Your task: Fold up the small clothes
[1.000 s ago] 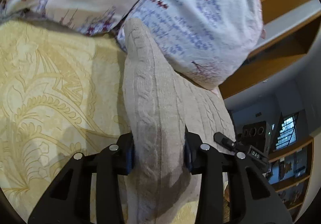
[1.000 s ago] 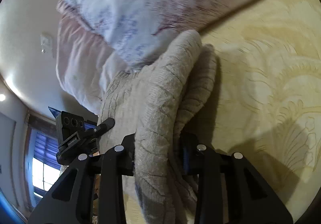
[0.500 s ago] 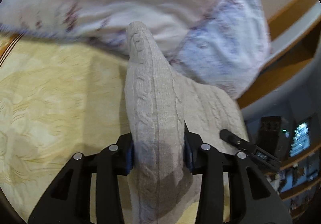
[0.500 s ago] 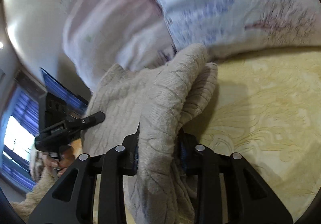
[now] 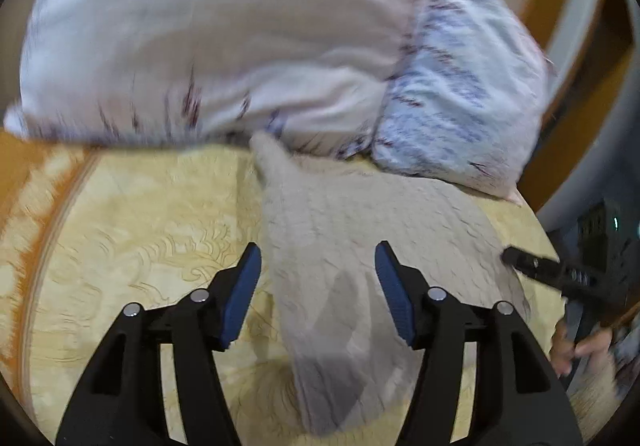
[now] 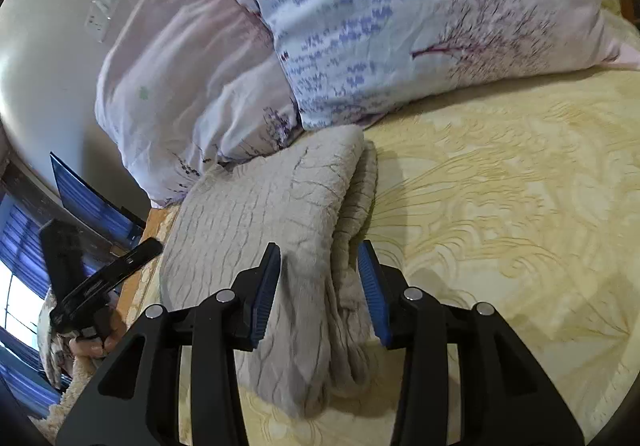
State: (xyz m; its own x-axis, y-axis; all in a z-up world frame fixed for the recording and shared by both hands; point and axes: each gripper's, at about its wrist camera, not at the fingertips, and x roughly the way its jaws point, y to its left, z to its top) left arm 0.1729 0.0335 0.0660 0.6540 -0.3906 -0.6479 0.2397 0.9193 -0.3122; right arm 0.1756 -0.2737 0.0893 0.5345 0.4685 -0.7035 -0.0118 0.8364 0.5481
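Both grippers let go since 0.5 s ago: left gripper (image 5: 318, 286) and right gripper (image 6: 320, 286) now spread wide, pads off the knit. Beige cable-knit sweater (image 6: 280, 214) lies folded on the yellow bedspread (image 6: 500, 206), far end touching the floral pillows (image 6: 400, 26). Each gripper straddles one side edge, L on left edge, R on right. Long axis runs straight ahead from my grippers toward the pillows. I'd judge next fold goes along that axis.

A home bedroom: a bed under a yellow patterned bedspread (image 6: 500, 206), floral pillows (image 6: 400, 26) at its head, a wall switch plate (image 6: 103, 8), and a curtained window (image 6: 16, 266).
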